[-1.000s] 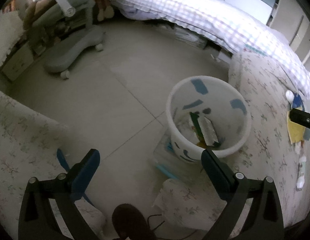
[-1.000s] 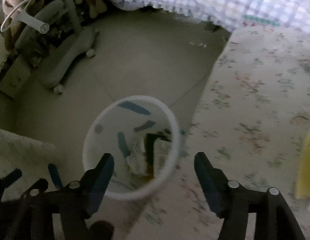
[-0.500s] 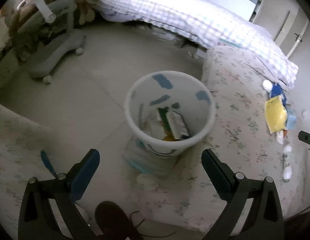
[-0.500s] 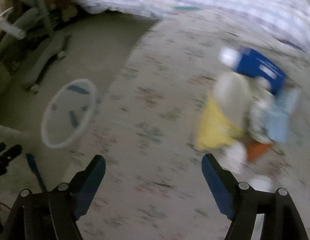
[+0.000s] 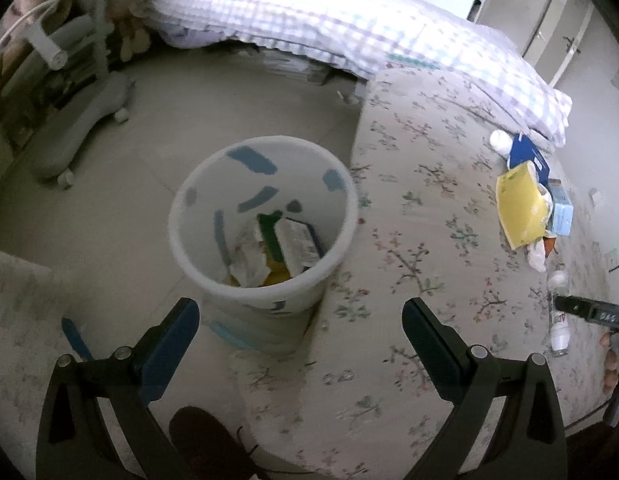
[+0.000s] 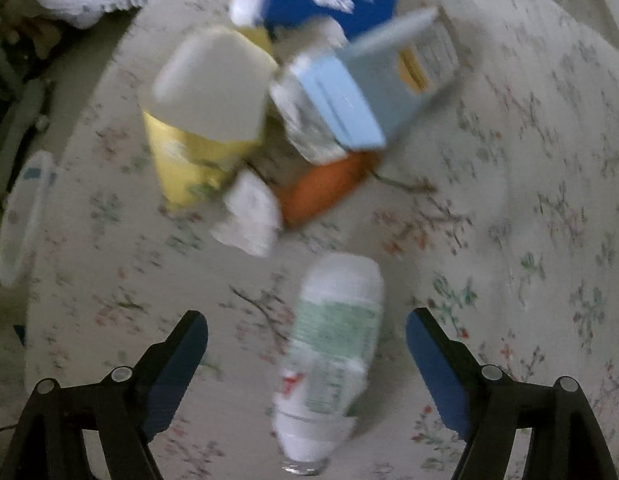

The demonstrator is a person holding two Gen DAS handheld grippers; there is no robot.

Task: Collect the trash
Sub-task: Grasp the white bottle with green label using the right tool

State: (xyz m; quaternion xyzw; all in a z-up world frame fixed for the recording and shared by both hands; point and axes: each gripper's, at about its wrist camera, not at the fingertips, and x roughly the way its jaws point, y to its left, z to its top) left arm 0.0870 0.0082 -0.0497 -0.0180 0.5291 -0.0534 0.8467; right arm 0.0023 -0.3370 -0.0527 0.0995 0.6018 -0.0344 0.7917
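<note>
A white bin with blue marks [image 5: 265,216] stands on the floor beside the floral bed, with packaging inside. My left gripper [image 5: 299,352] hovers open just in front of it, holding nothing. On the bed lies a heap of trash: a yellow packet [image 6: 189,152], a light blue box [image 6: 373,92], a dark blue box [image 6: 329,0], an orange wrapper [image 6: 321,188] and crumpled white paper [image 6: 249,216]. A clear plastic bottle [image 6: 333,352] with a green label lies nearest. My right gripper [image 6: 307,356] is open above it, the bottle lying loose between the wide fingers.
The floral bedspread [image 5: 421,240] fills the right side, with a checked quilt [image 5: 329,20] behind. A grey chair base [image 5: 81,136] stands on the floor at the left. A dark shoe [image 5: 205,444] shows below the left gripper. The bin's rim [image 6: 21,216] sits at the bed's left edge.
My right gripper swung from over the bin across the bed to the trash heap, and its fingers spread wider. The left gripper drifted, so the bin now sits further left in its view.
</note>
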